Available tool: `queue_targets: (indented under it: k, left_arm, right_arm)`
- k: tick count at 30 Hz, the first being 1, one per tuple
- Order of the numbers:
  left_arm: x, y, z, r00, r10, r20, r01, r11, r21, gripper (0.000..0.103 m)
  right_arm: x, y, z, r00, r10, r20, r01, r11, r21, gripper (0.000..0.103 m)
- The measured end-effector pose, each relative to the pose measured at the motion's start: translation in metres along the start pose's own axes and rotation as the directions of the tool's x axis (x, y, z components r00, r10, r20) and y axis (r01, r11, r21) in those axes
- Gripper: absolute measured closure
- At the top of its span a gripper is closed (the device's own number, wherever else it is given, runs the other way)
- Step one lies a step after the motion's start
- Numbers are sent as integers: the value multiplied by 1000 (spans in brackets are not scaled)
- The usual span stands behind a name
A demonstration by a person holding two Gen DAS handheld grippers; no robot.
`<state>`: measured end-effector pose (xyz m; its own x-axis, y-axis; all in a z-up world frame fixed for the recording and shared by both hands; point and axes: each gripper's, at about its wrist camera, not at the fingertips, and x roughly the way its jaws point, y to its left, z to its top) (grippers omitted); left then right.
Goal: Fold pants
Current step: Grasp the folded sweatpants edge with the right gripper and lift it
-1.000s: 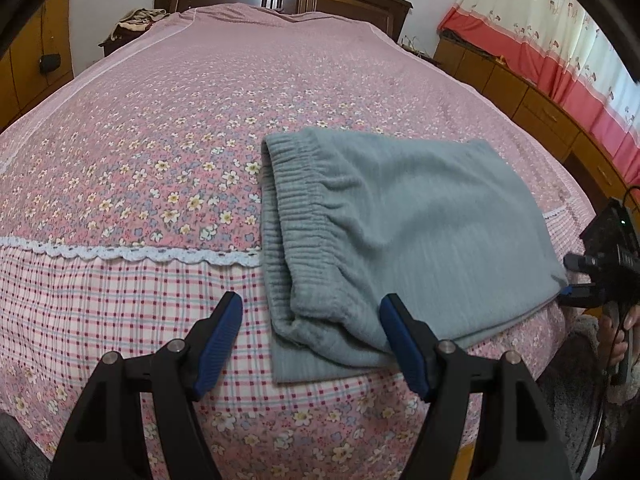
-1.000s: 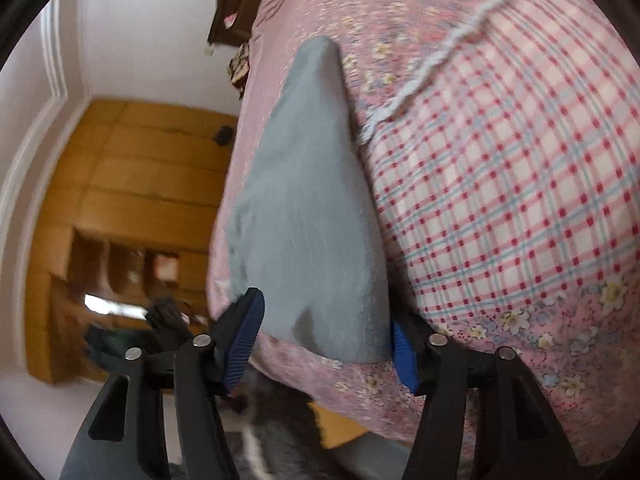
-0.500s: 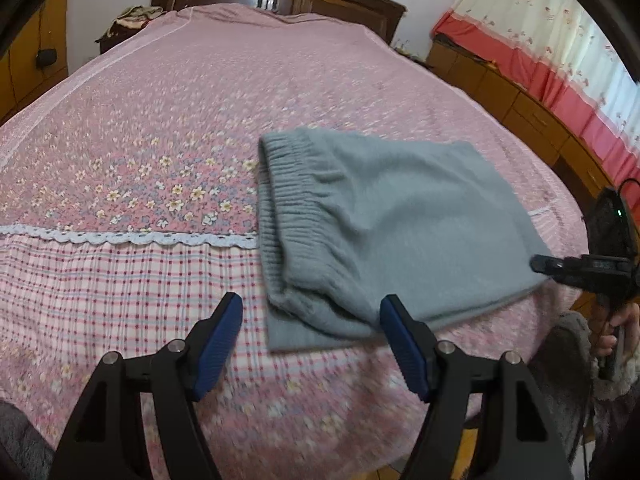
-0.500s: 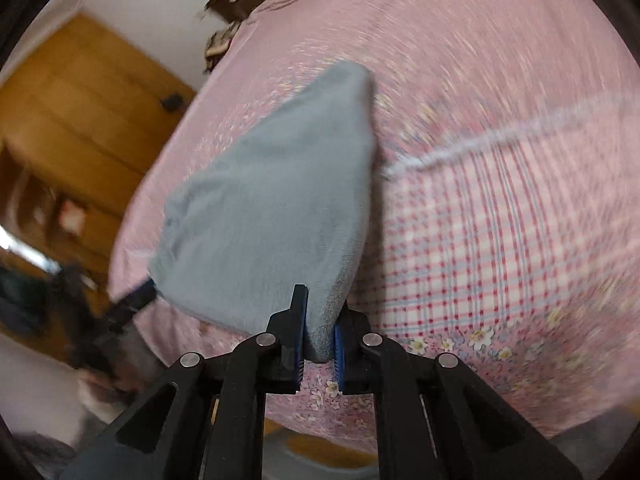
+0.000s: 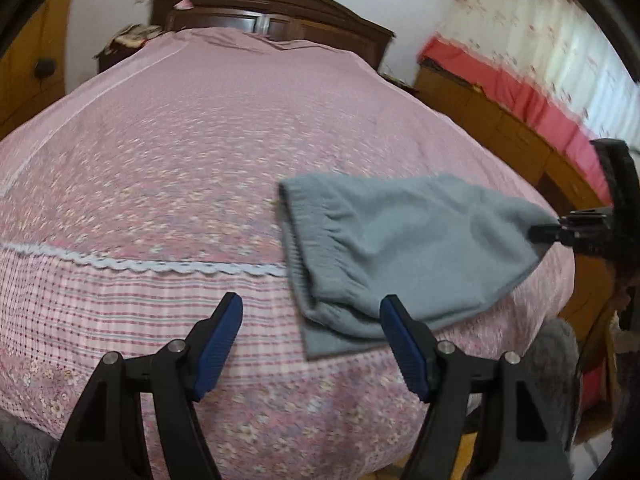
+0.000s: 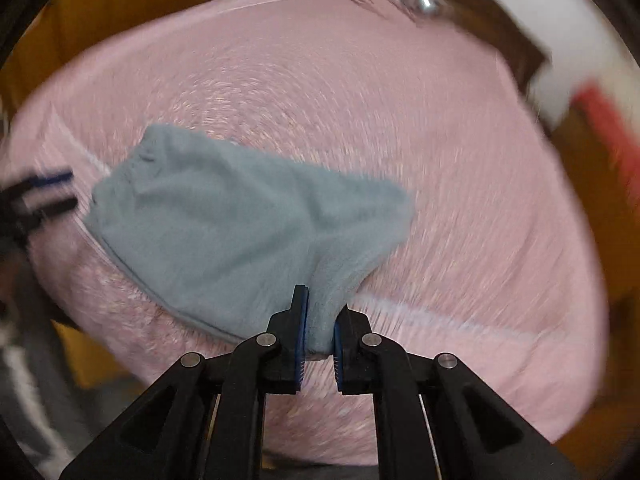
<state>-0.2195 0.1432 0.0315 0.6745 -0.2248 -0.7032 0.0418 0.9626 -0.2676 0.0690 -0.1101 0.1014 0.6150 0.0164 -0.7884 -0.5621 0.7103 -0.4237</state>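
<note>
Folded grey-blue pants (image 5: pixel 404 248) lie near the front right corner of the bed, with the elastic waistband toward the left. My right gripper (image 6: pixel 320 332) is shut on the pants (image 6: pixel 240 224) at their right end and has that end lifted off the cover, so the cloth hangs in a sagging sheet. In the left wrist view this gripper (image 5: pixel 540 234) shows at the far right, pinching the raised corner. My left gripper (image 5: pixel 312 340) stands open above the bed's front edge, just in front of the waistband corner, with nothing between its blue pads (image 5: pixel 218 340).
The bed (image 5: pixel 200 160) has a pink floral cover with a lace strip and a checked band near the front. A dark wooden headboard (image 5: pixel 280 12) stands at the back. Wooden cabinets and a red-trimmed curtain (image 5: pixel 520 92) run along the right; an orange wardrobe is on the left.
My right gripper shut on the pants' right end, rolled upright and lifted that end off the bed. My left gripper drew back and up a little, still open.
</note>
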Motion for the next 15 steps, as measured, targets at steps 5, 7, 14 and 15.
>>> queue_targets:
  k: [5, 7, 14, 15]
  left_arm:
    - [-21, 42, -13, 995, -28, 96, 42, 989, -138, 28]
    - [-24, 60, -24, 995, -29, 99, 49, 978, -205, 28]
    - [-42, 95, -42, 994, -21, 105, 51, 952, -300, 28]
    - [-46, 97, -44, 994, -15, 108, 46, 954, -295, 28]
  right_arm:
    - [-14, 95, 28, 982, -136, 134, 164, 958, -236, 92]
    - [-7, 144, 24, 964, -186, 192, 244, 902, -355, 92]
    - [27, 218, 1, 944, -228, 239, 322, 798, -509, 92]
    - [25, 219, 1, 936, -240, 259, 343, 791, -506, 92]
